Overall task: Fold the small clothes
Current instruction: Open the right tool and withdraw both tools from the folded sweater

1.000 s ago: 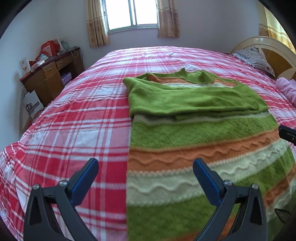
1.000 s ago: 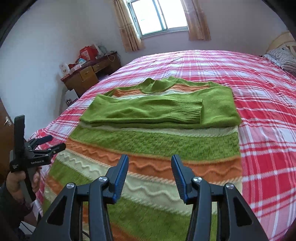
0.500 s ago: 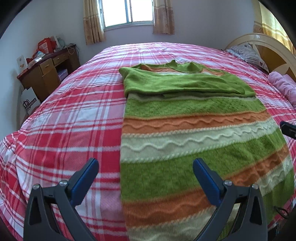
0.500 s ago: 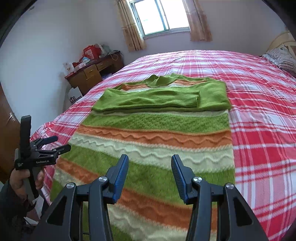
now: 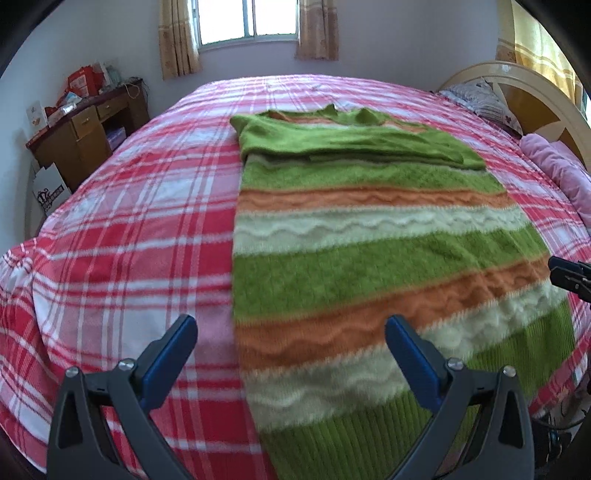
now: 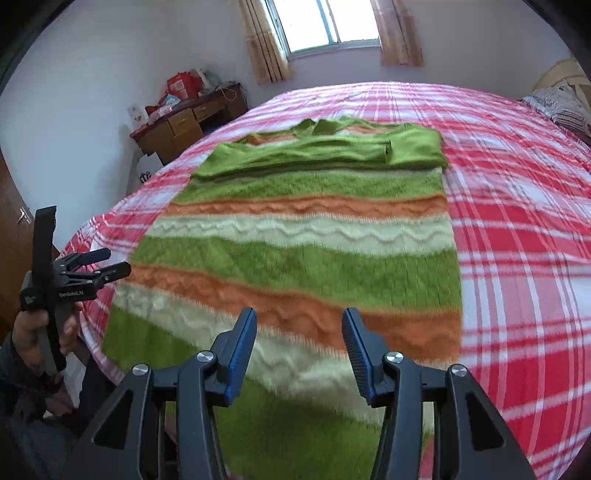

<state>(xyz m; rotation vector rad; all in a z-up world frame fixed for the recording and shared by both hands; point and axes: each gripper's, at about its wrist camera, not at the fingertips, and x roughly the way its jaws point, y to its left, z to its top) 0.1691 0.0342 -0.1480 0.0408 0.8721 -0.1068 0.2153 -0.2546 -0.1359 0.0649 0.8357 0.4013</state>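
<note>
Each hand-held gripper has a black angular frame with triangular cut-outs, silver round-head screws at the pivots, and two blue ribbed pads (image 6: 242, 350). The left hand-held gripper (image 6: 107, 263) carries small white lettering on its black body. The person's hand (image 6: 27, 332) emerges from a dark sleeve (image 6: 14, 373).

Bedroom: plaid-covered bed (image 5: 147, 229), headboard (image 5: 532, 96)

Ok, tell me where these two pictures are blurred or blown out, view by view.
Left wrist view: the near end of the sweater is smeared by motion, its far folded part is sharper, the window is blown out white, and the corners are black from the fisheye. Right wrist view: same smear on the near stripes, the claw is crisp, and the window is overexposed.
</note>
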